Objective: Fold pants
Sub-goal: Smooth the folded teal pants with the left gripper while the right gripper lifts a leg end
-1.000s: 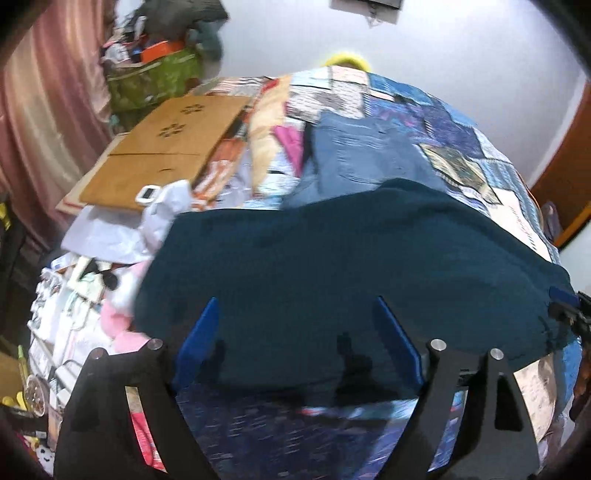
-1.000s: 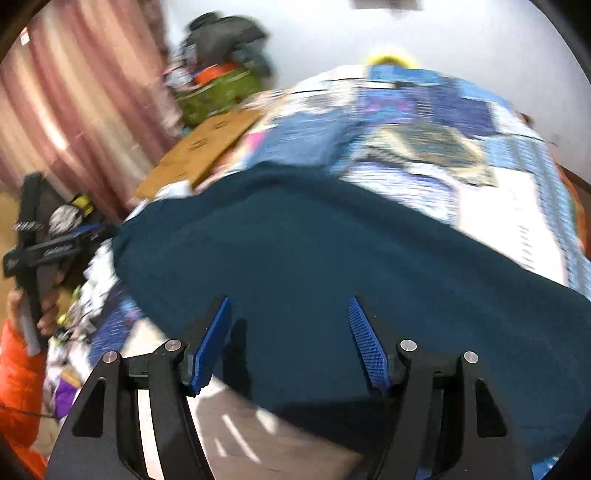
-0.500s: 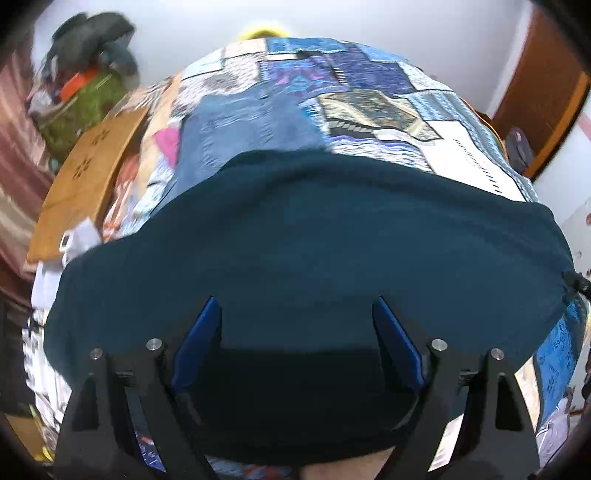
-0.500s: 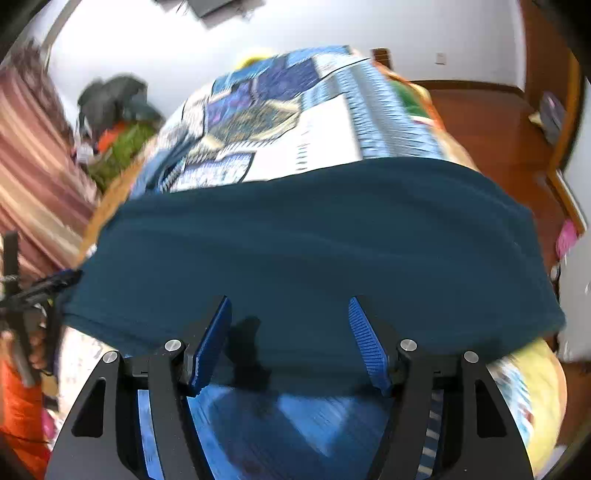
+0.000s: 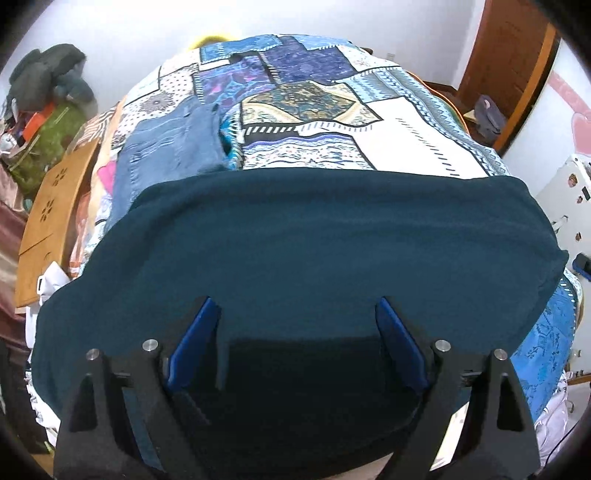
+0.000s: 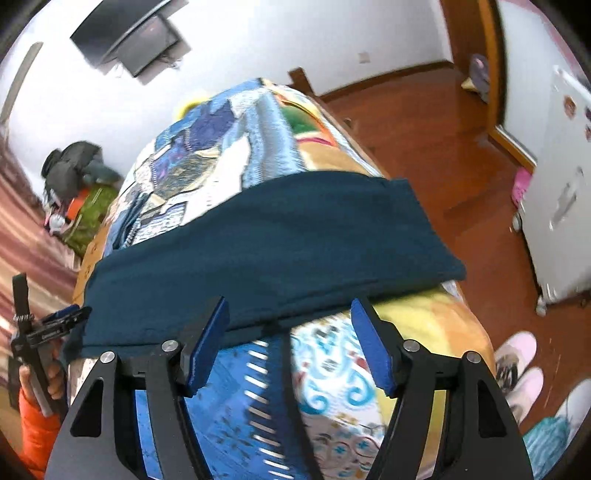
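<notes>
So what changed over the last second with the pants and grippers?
The left gripper swung right along the pants; the right gripper pulled back to their near edge. Nothing was gripped or released. Both stayed open, and the pants stayed flat on the quilt.

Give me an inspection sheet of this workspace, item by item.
Surface: bed under a patchwork quilt.
Job's things: dark teal pants lying flat across the near end of the bed.
Clutter: blue jeans on the quilt beyond; cardboard and a pile of clothes at the left.
Grippers: left gripper open over the pants; right gripper open at their near edge.
Cables: nothing seen.
Surroundings: wooden floor, slippers, white cabinet, wall screen.
</notes>
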`<state>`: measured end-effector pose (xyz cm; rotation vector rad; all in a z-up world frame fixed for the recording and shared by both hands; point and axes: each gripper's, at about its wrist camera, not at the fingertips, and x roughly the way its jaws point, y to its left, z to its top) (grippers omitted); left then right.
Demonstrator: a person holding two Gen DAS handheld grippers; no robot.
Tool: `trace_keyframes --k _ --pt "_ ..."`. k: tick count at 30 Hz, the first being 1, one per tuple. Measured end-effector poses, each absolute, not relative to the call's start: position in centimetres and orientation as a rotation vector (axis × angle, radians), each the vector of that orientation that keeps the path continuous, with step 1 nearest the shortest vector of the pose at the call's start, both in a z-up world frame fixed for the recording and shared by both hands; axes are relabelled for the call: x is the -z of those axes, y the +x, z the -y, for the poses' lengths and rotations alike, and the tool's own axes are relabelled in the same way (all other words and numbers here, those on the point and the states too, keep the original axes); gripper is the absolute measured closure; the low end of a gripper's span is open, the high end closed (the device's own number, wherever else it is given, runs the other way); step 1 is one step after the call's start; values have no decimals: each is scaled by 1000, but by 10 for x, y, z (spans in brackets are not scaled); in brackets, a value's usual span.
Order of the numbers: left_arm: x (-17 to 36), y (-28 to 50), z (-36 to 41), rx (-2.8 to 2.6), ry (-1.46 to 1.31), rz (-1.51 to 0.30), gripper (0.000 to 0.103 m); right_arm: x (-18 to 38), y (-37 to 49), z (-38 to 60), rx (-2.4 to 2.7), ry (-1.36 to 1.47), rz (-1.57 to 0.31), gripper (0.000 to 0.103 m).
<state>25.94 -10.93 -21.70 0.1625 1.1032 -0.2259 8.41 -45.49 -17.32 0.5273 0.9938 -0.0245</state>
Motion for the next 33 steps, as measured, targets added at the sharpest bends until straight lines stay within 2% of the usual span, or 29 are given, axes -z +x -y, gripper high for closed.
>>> trace_keyframes --k 7,14,19,23,25,27,33 --pt "223 263 126 273 144 -1115 10 196 84 473 43 714 -1001 36" --pt "225 264 138 295 157 -1106 9 211 104 483 87 791 -997 29" --pt "227 265 139 300 152 -1106 8 220 115 494 149 785 -980 32" --pt "226 265 138 302 149 -1107 8 220 121 505 164 797 -963 49" --pt "226 265 137 301 149 -1107 8 217 121 510 166 793 -948 64" --pt "226 265 137 301 149 -1108 8 210 121 512 179 770 -933 83" --pt "218 264 132 301 137 -1096 8 171 124 504 173 656 -852 88"
